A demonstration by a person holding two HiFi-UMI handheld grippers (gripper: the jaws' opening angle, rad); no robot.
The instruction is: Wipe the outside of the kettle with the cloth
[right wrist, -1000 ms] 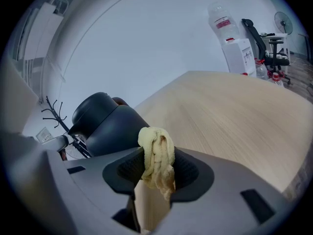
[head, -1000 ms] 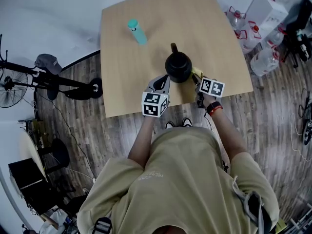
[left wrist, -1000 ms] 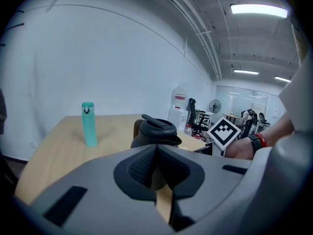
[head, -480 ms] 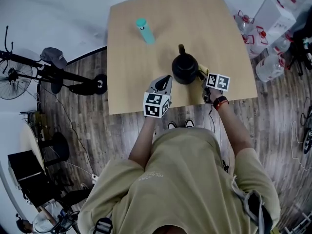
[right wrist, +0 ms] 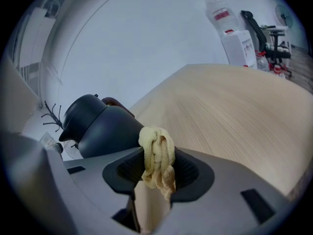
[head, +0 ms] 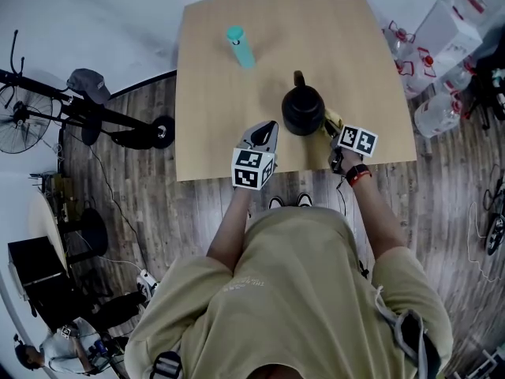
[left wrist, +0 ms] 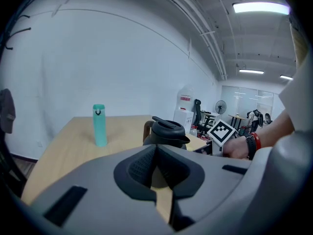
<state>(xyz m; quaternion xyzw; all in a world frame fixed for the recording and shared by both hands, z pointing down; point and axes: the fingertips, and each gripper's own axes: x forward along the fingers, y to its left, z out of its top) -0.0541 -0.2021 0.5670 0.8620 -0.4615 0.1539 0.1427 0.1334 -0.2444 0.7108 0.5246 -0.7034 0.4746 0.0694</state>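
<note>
A black kettle (head: 303, 110) stands on the wooden table (head: 316, 30) near its front edge, spout side pointing away from me. My right gripper (head: 330, 125) is shut on a bunched yellow cloth (right wrist: 157, 151), which sits right beside the kettle (right wrist: 102, 126) on its right side; whether cloth and kettle touch I cannot tell. My left gripper (head: 267, 129) hovers just left of and in front of the kettle (left wrist: 166, 131), shut with nothing between its pads.
A teal bottle (head: 240, 46) stands at the back left of the table. Water jugs (head: 438, 109) and a white box (head: 458, 14) sit on the floor to the right. A fan (head: 16, 125) and black stands are at the left.
The right gripper with the cloth has shifted slightly along the kettle's right side. The left gripper has hardly moved. My head view has drifted a little.
</note>
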